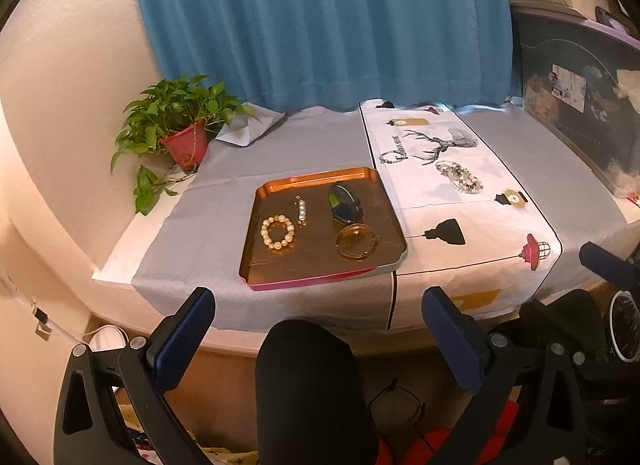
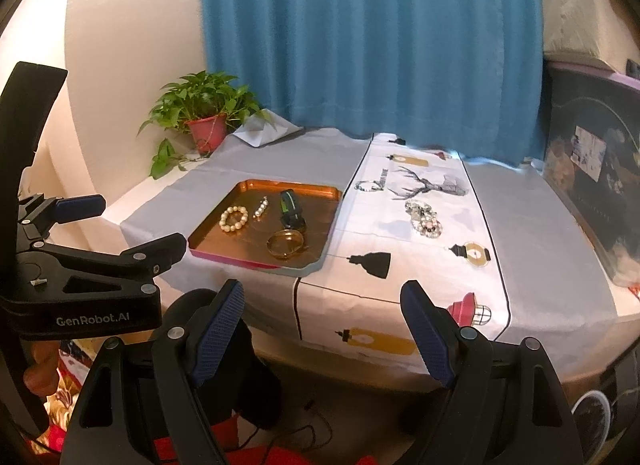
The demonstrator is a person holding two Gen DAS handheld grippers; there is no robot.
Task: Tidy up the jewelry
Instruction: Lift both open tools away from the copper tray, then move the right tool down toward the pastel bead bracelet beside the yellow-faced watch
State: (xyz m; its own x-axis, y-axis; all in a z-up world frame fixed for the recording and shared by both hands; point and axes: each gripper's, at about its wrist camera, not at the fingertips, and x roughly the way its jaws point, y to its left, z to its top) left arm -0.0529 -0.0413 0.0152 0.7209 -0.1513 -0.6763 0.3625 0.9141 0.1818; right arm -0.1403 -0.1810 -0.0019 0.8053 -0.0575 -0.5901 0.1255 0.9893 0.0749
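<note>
Left gripper [image 1: 318, 315] hangs wide and empty short of the tabletop [image 1: 224, 265], and my right gripper [image 2: 322, 305] is just as wide, holding nothing; on the copper tray [image 1: 256, 241] lie a pearl bracelet [image 1: 277, 232], a short bead strand [image 1: 302, 212], a dark watch [image 1: 345, 203] and an amber bangle [image 1: 356, 241]; further right, on the printed runner [image 1: 480, 221], a green bead bracelet [image 1: 393, 156] and a heap of mixed bead bracelets [image 1: 460, 177] wait; I judge these light, limp and slippery, best pinched across one side of the loop.
</note>
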